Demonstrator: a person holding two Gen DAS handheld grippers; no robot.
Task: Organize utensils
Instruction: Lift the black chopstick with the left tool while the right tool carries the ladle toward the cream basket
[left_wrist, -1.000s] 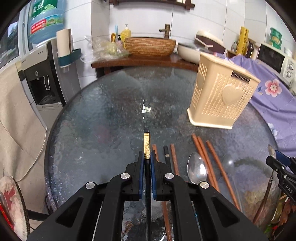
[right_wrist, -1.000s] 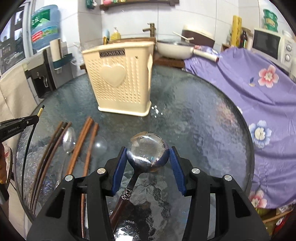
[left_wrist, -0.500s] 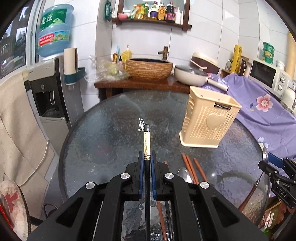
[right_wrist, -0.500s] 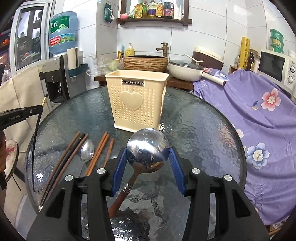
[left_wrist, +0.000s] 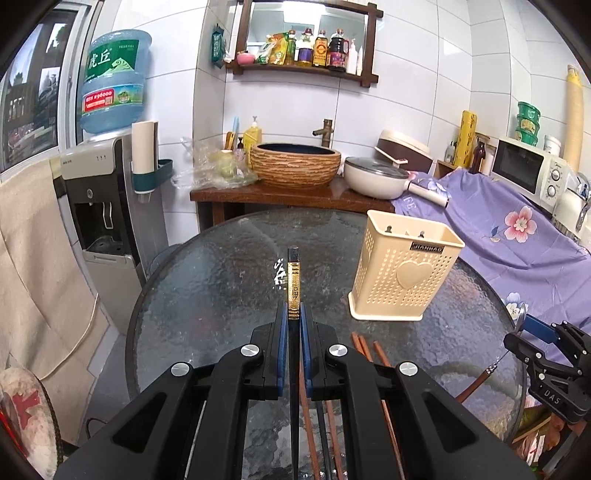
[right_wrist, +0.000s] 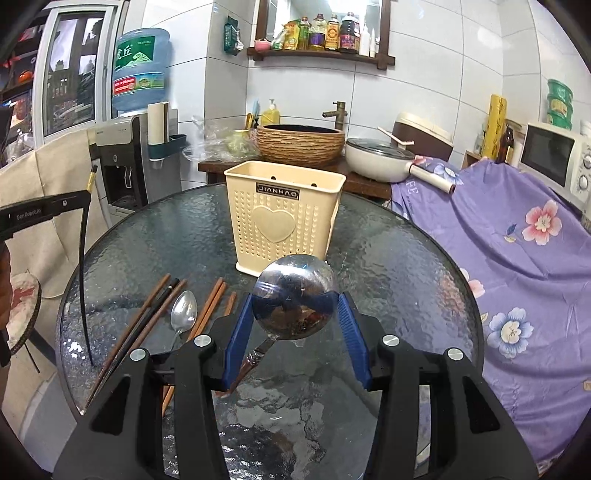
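My left gripper (left_wrist: 294, 317) is shut on a black chopstick with a gold end (left_wrist: 294, 284), held well above the glass table (left_wrist: 221, 295). It also shows in the right wrist view (right_wrist: 84, 266), hanging from the left gripper (right_wrist: 79, 201). My right gripper (right_wrist: 295, 314) is shut on the round bowl of a large steel ladle (right_wrist: 294, 301) with a brown handle, lifted off the table. The cream perforated utensil holder (right_wrist: 282, 225) stands upright behind it and also shows in the left wrist view (left_wrist: 402, 275). The right gripper shows at the right edge of the left wrist view (left_wrist: 543, 354).
Several brown and dark chopsticks (right_wrist: 147, 317) and a small steel spoon (right_wrist: 183, 314) lie on the table at the left. A purple flowered cloth (right_wrist: 517, 258) covers furniture on the right. A water dispenser (left_wrist: 107, 206) and a counter with a basin (left_wrist: 295, 166) stand behind.
Both grippers have risen and pulled back from the table with their utensils. The holder and the loose chopsticks now look farther away and lower in both views.
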